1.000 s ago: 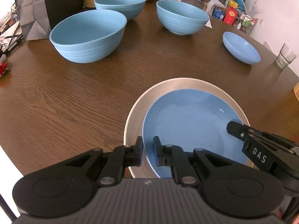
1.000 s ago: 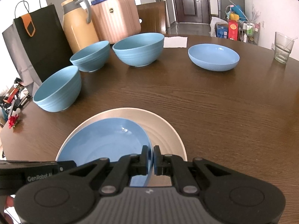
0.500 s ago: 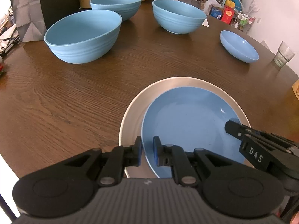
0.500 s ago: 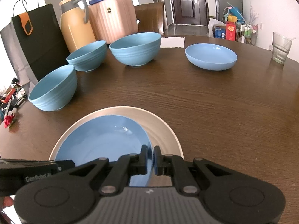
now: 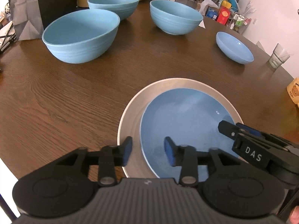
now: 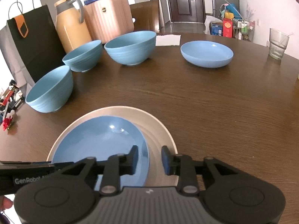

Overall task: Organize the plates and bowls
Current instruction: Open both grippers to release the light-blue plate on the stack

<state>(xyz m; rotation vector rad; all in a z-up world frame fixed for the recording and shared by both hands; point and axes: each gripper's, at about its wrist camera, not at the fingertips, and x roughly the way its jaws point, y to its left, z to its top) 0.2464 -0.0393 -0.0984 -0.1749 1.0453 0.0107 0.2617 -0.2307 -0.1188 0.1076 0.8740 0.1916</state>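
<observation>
A blue plate (image 5: 183,123) lies inside a larger silver plate (image 5: 130,119) on the dark wooden table. My left gripper (image 5: 148,150) straddles the blue plate's near-left rim; its jaws are opening and the pads stand clear of the rim. My right gripper (image 6: 149,158) straddles the blue plate's (image 6: 101,140) right rim above the silver plate (image 6: 160,130); its jaws are opening too, with no pad touching. Three deep blue bowls (image 6: 49,89) (image 6: 83,56) (image 6: 130,46) and a shallow blue dish (image 6: 206,53) stand farther back.
A drinking glass (image 6: 277,43) stands at the far right, a white napkin (image 6: 168,40) behind the bowls. A yellow thermos jug (image 6: 71,28), a dark paper bag (image 6: 31,43) and a pink case (image 6: 108,18) line the table's back left. A mug (image 5: 293,91) sits at the right edge.
Both grippers were shut on the blue plate's rim and have since opened. The plate now lies flat in the silver plate. Neither hand has shifted.
</observation>
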